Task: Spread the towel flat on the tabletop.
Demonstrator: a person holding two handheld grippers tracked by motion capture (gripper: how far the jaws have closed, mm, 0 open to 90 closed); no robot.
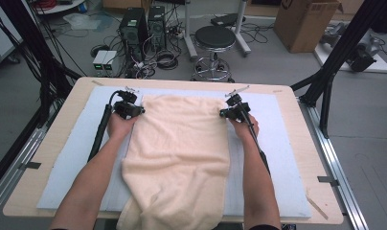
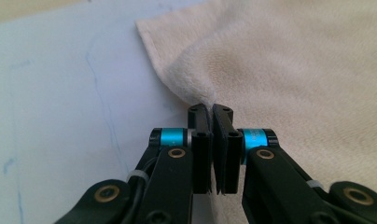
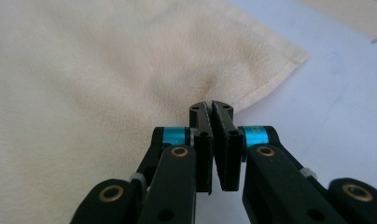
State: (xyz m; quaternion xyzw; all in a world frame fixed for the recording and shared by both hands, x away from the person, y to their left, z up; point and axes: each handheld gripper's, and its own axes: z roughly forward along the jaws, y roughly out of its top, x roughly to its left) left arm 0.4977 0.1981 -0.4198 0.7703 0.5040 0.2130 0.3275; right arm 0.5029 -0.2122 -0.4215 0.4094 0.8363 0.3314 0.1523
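Honestly, both the left gripper (image 1: 142, 110) and right gripper (image 1: 221, 113) are pinching the towel (image 1: 182, 158) edges closed toward twelve o'clock, risking thin hems slipping free.

place: lab | evidence: computer towers (image 1: 142, 26), cable tangles (image 1: 155, 60) on floor, stool (image 1: 214, 39), cardboard box (image 1: 306, 21), black rig frame (image 1: 342, 48)

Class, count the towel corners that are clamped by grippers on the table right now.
2. The left gripper pinches the towel at its far left corner; the right gripper pinches its far right corner. The near corners hang off the table edge, unseen.
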